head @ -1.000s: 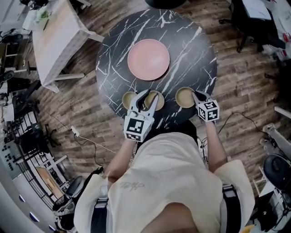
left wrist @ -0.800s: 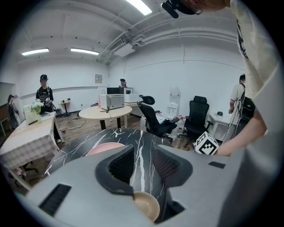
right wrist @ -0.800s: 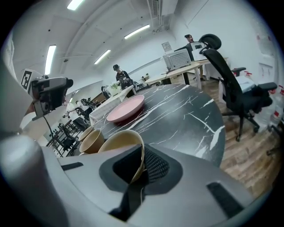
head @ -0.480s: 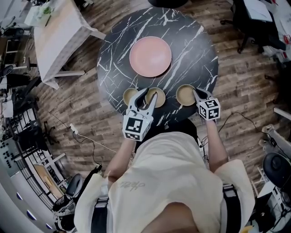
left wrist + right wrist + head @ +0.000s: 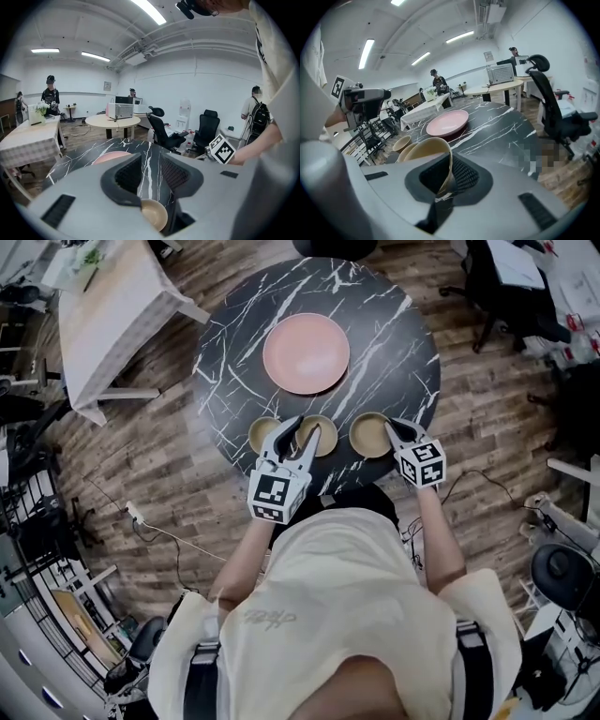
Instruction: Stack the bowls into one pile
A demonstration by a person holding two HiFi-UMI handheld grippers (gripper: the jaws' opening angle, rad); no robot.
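Black worktop (image 5: 403,343), streaked all over with white marble veins. Dead centre, a plain pink plate (image 5: 306,353). Three bowls in tan: the left bowl (image 5: 262,433), the middle bowl (image 5: 326,436) and the right bowl (image 5: 369,435). All are unpatterned, perhaps a shade paler inside, though the light is dim. Left hand-held gripper (image 5: 302,426): grey body, dark ribbed pads, a white cube of black square markers. Right hand-held gripper (image 5: 389,426), same livery. Below, a brown wood-plank floor (image 5: 487,427); off to the side, a pale checked cloth (image 5: 103,315).
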